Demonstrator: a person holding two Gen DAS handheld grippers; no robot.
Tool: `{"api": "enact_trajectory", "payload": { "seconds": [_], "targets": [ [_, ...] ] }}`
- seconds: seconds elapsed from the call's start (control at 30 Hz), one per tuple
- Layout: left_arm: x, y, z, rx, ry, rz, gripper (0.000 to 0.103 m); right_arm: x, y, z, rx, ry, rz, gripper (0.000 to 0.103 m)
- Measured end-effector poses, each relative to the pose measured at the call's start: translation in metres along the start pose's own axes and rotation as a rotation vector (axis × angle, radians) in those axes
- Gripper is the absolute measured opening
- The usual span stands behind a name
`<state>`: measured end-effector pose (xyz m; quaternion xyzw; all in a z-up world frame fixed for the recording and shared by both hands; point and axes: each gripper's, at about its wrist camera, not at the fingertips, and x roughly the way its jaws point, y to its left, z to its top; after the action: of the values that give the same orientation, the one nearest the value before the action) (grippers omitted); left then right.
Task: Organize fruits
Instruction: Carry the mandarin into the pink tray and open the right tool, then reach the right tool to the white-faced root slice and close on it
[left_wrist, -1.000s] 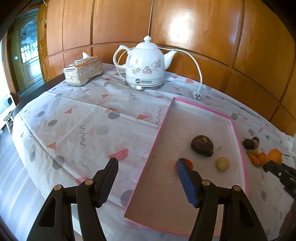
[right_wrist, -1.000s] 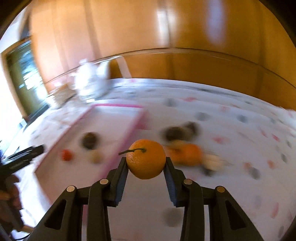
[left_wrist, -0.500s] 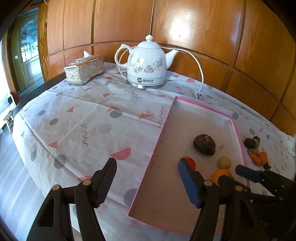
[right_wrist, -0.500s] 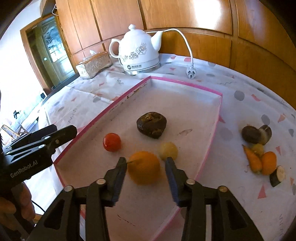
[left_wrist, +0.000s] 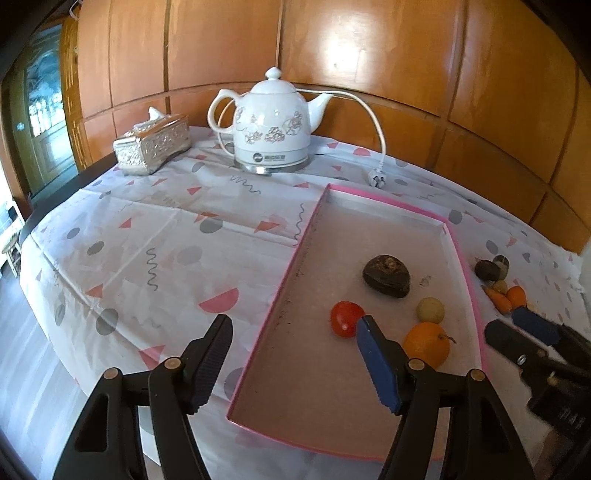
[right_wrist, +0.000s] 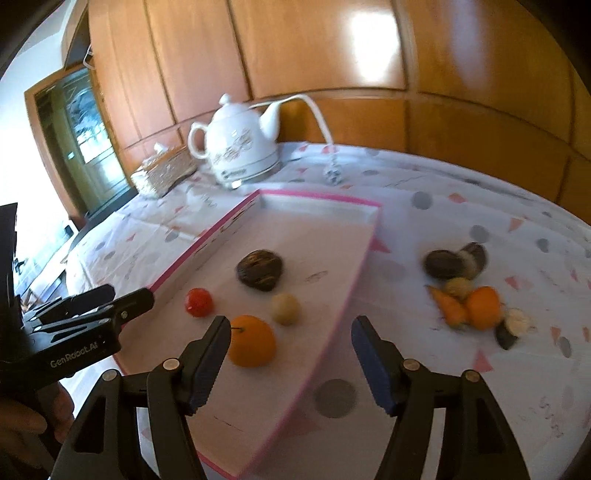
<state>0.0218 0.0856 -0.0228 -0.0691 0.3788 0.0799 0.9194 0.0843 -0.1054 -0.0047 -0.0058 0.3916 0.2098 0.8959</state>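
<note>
A pink-rimmed tray (left_wrist: 384, 201) (right_wrist: 317, 197) lies on the patterned cloth. In it rest an orange (left_wrist: 424, 345) (right_wrist: 253, 345), a red tomato (left_wrist: 345, 319) (right_wrist: 198, 302), a dark brown fruit (left_wrist: 386, 276) (right_wrist: 260, 275) and a pale round fruit (left_wrist: 430, 310) (right_wrist: 285, 309). My right gripper (right_wrist: 291, 325) (left_wrist: 517, 328) hovers over the tray's right rim. Its jaws are opening, and the orange sits free just beside its left finger. My left gripper (left_wrist: 293, 325) (right_wrist: 122, 299) stands open above the tray's left rim and holds nothing. Several small fruits (left_wrist: 498, 284) (right_wrist: 465, 291) lie in a heap on the cloth right of the tray.
A white kettle (left_wrist: 273, 125) with its cord and plug (left_wrist: 376, 181) stands behind the tray. A silver tissue box (left_wrist: 151, 147) sits at the back left. Wooden panels close off the far side. The table's edge drops off at the left. A hand (right_wrist: 22, 424) grips the left tool.
My right gripper brought the orange over the tray, set it down and let go. It has since drawn back to the right with wider jaws. The left gripper stayed put.
</note>
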Motion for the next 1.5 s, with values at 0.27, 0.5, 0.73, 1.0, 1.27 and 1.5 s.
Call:
{"api": "enact_trajectory", "payload": {
  "seconds": [0.27, 0.5, 0.73, 1.0, 1.27, 1.5],
  "targets": [
    [-0.008, -0.022, -0.002, 0.071, -0.018, -0.007, 0.072, -0.019, -0.037, -0.006, 0.071, -0.033, -0.068, 0.069],
    [-0.012, -0.036, 0.0, 0.104, -0.023, -0.03, 0.072, -0.03, -0.071, -0.015, 0.14, -0.044, -0.146, 0.069],
    [-0.015, -0.054, 0.003, 0.148, -0.035, -0.081, 0.074, -0.036, -0.102, -0.024, 0.194, -0.032, -0.215, 0.069],
    [-0.017, -0.081, -0.003, 0.212, -0.019, -0.162, 0.074, -0.038, -0.134, -0.036, 0.253, -0.014, -0.281, 0.069],
    [-0.017, -0.113, -0.009, 0.269, 0.007, -0.264, 0.074, -0.035, -0.155, -0.044, 0.287, 0.005, -0.316, 0.06],
    [-0.011, -0.132, -0.012, 0.289, 0.055, -0.322, 0.074, -0.016, -0.165, -0.035, 0.254, 0.044, -0.314, 0.06]
  ]
}}
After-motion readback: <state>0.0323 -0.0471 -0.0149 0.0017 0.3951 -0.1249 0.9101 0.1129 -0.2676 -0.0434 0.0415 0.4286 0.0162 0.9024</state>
